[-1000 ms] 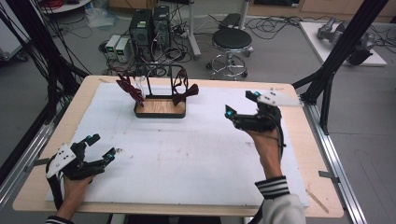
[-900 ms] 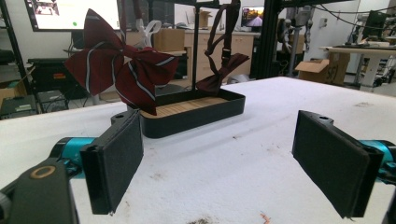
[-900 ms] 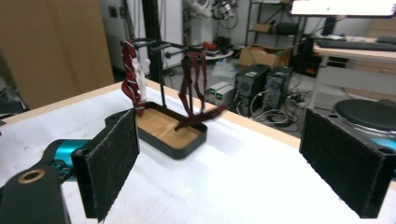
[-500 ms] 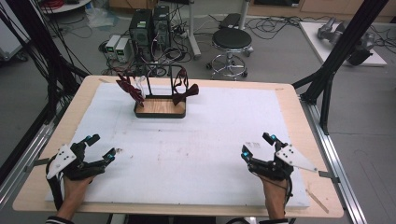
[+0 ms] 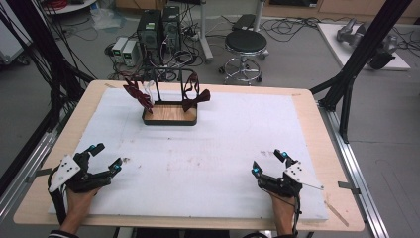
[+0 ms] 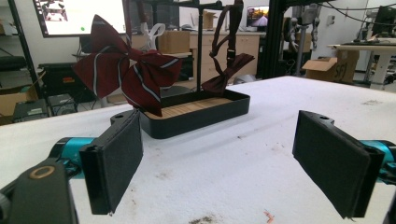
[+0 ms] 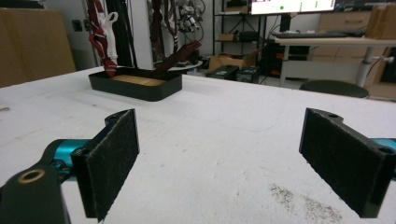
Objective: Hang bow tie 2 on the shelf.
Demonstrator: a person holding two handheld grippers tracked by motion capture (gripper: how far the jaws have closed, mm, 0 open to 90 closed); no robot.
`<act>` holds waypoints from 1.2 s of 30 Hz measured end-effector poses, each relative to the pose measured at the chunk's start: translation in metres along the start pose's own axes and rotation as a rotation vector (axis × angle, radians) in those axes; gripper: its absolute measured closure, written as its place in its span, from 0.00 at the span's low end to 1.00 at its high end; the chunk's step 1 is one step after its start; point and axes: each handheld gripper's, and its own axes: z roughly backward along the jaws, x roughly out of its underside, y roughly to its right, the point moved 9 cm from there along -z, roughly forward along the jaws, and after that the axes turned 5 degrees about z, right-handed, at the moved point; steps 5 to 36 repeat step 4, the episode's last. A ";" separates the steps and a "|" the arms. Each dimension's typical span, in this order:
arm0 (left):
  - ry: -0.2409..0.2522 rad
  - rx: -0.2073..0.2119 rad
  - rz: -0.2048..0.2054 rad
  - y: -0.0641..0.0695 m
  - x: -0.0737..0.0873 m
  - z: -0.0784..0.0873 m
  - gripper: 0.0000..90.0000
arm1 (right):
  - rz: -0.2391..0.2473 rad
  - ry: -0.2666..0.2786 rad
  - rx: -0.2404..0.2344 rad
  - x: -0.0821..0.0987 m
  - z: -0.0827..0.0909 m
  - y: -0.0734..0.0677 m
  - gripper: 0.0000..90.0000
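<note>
A lab floor with computer towers and a stool lies behind the surface (image 5: 297, 129), whose white mat is scuffed. At its far side stands a black tray (image 5: 170, 115) with a wooden floor and a rack; bow ties (image 5: 140, 94) hang from it, maroon, one apparently striped. No writing is readable. The right claw (image 5: 270, 163), near the rack a second ago, now rests at the near right edge, well apart from the tray, wide open and empty. The left claw (image 5: 105, 156) is unmoved at the near left, likewise wide open and empty.

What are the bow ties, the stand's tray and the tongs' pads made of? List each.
Bow ties: woven fabric, maroon with pale stripes, soft folds.
Tray: black rim, likely metal or plastic, matte; wood-grain floor.
Pads of the tongs: black, fuzzy, felt-like or foam.
</note>
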 end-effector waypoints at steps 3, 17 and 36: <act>0.000 0.000 0.000 0.000 0.000 0.000 0.18 | 0.005 0.012 -0.001 0.000 0.000 -0.001 0.12; -0.002 0.000 0.001 0.000 0.000 0.000 0.18 | 0.003 0.019 -0.003 0.000 0.001 -0.001 0.12; -0.002 0.000 0.001 0.000 0.000 0.000 0.18 | 0.003 0.019 -0.003 0.000 0.001 -0.001 0.12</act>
